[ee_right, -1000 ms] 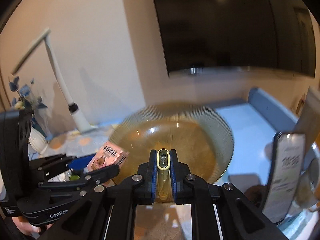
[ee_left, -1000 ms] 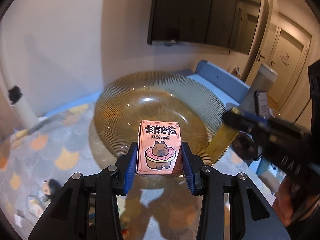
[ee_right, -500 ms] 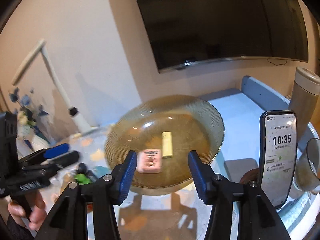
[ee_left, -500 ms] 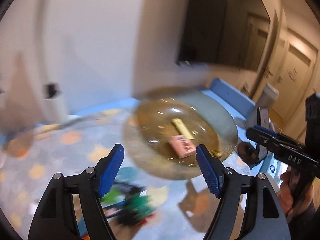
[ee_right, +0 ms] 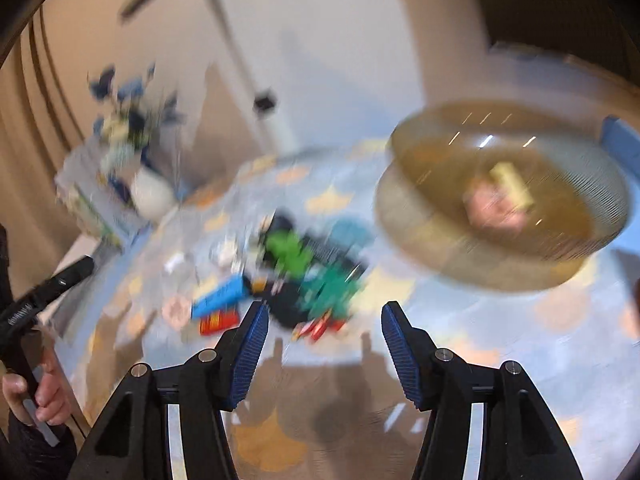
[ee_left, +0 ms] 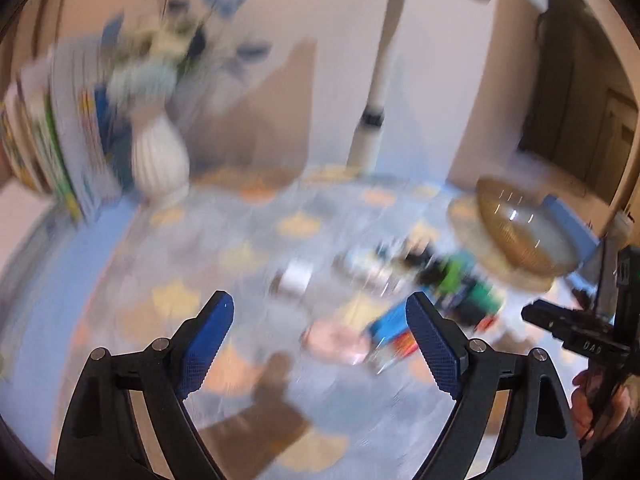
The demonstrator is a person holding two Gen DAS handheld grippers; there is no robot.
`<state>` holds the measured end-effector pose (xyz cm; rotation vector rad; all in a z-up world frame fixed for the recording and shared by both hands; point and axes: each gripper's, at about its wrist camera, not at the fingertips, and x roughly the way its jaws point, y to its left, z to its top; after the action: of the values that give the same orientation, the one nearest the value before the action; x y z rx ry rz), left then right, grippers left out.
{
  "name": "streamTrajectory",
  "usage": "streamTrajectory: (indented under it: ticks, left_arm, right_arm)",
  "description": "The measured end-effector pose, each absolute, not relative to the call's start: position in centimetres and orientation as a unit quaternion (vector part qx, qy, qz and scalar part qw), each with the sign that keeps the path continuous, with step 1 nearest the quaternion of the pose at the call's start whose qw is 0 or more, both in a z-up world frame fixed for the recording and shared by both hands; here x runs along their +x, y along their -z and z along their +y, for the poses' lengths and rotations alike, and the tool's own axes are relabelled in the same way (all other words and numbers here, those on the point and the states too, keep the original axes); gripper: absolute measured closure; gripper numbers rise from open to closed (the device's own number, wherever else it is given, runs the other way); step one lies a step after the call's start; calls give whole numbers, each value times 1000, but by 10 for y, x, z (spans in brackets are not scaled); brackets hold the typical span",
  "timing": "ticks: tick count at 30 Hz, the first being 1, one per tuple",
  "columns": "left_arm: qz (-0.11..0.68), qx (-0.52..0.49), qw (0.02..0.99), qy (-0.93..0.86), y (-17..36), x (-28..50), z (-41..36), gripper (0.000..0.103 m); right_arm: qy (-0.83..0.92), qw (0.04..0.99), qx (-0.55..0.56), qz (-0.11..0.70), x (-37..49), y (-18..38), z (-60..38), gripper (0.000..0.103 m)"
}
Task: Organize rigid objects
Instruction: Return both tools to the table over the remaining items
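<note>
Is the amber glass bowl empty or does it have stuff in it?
Not empty. Inside the amber glass bowl lie a pink box and a yellow stick-shaped item; blur hides finer detail.

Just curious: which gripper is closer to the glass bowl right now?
Right. The right gripper has the glass bowl just ahead to its right; the left gripper faces the table's scattered clutter, farther away.

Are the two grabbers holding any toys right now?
No. The left gripper and the right gripper are both empty, their jaws opening with nothing between the fingers. The pink box lies in the bowl.
</note>
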<state>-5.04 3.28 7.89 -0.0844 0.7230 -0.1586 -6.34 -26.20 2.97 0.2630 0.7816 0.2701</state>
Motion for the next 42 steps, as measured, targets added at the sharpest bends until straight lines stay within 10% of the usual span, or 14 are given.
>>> streamTrajectory:
  ticks: [42]
  left_arm:
    - [474, 4, 878, 69, -9, -21, 72, 23]
  right_arm:
    - [-408, 786, -128, 446, -41, 5, -109, 45]
